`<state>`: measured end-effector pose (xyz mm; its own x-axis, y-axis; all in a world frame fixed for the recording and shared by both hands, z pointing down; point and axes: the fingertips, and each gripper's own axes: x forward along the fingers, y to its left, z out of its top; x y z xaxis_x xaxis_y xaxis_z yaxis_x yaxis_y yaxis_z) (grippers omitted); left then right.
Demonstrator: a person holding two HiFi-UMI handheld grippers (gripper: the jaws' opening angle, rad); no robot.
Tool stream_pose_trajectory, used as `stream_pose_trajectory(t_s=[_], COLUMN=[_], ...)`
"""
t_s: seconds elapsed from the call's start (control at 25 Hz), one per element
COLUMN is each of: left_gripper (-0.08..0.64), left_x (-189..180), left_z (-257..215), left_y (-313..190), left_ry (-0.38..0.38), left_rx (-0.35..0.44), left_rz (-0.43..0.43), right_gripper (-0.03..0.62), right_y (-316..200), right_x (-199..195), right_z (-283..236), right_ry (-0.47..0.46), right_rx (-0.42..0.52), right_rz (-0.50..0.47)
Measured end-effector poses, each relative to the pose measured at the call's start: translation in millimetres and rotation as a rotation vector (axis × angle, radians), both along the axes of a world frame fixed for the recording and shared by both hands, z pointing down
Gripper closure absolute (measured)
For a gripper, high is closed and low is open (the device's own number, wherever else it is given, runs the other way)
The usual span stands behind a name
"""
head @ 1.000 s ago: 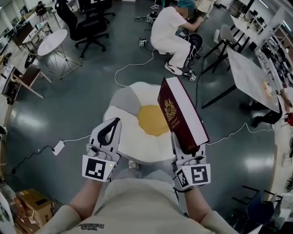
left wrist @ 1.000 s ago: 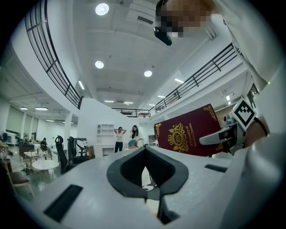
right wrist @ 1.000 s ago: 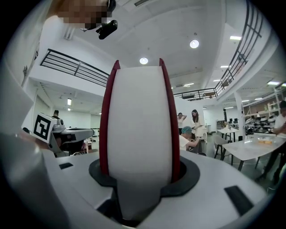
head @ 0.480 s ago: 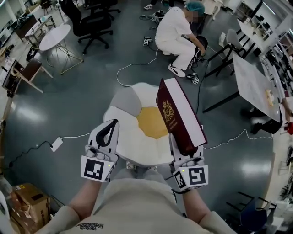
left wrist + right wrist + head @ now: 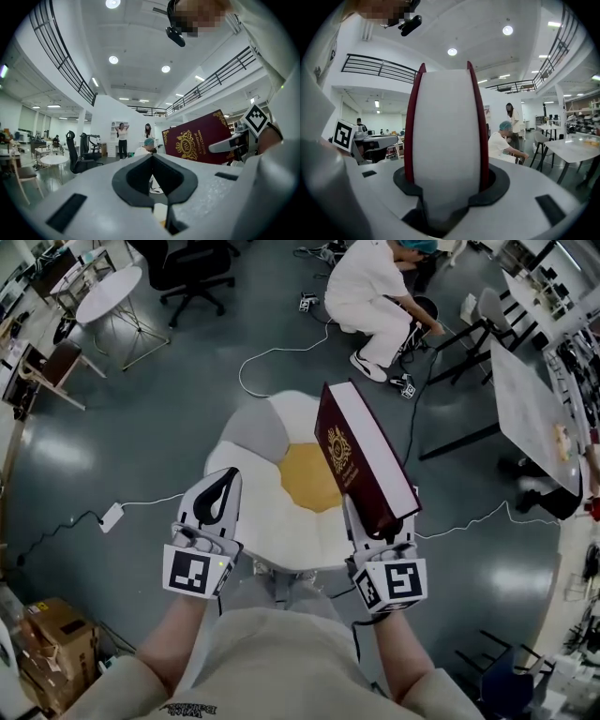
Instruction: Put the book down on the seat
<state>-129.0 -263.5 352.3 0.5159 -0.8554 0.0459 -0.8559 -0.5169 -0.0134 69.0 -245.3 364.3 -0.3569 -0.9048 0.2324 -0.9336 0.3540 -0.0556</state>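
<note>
A thick dark red book [image 5: 361, 456] with a gold crest stands on edge in my right gripper [image 5: 367, 517], which is shut on its lower end. In the right gripper view the book's white page block [image 5: 446, 140] fills the space between the jaws. The book hangs above the right part of the flower-shaped seat [image 5: 272, 521], white with a yellow centre and a grey petal. My left gripper [image 5: 217, 498] is over the seat's left part, jaws closed together with nothing between them. The left gripper view shows the book's cover [image 5: 199, 140] to the right.
A person in white [image 5: 370, 296] crouches on the grey floor beyond the seat, among cables [image 5: 272, 357]. A round white table [image 5: 108, 296] and black office chair [image 5: 187, 273] stand at the far left, a long table [image 5: 534, 418] at the right. A cardboard box [image 5: 42, 652] sits at lower left.
Both grippers and the book have moved forward and lower over the seat. The book stays in the right gripper's grip, still standing on edge.
</note>
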Motion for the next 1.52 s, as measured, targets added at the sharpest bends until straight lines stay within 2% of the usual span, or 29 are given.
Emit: stream_pose_trajectory(t_s=[0.2, 0.4, 0.52, 0.8, 1.2, 1.52], left_gripper=[0.557, 0.557, 0.557, 0.557, 0.557, 0.557], left_x=[13, 29, 34, 41, 50, 60], left_z=[47, 124, 182, 345, 527, 598], left_y=[-38, -75, -98, -129, -134, -142], left_ry=[0.031, 0.035, 0.044, 0.055, 0.049, 0.06], left_rx=[0.0, 0.003, -0.018, -0.13, -0.221, -0.232], left_rz=[-0.018, -0.017, -0.027, -0.037, -0.044, -0.05], right_gripper=[0.371, 0.371, 0.371, 0.371, 0.371, 0.37], right_y=[-53, -105, -129, -167, -165, -147], right_x=[3, -1, -4, 3, -5, -22], right_z=[53, 142, 208, 367, 552, 669], right_ry=[0.018, 0.026, 0.036, 0.046, 0.045, 0.003], right_rx=[-0.052, -0.123, -0.167, -0.259, -0.357, -0.464], right_rz=[-0.023, -0.039, -0.051, -0.048, -0.095, -0.105])
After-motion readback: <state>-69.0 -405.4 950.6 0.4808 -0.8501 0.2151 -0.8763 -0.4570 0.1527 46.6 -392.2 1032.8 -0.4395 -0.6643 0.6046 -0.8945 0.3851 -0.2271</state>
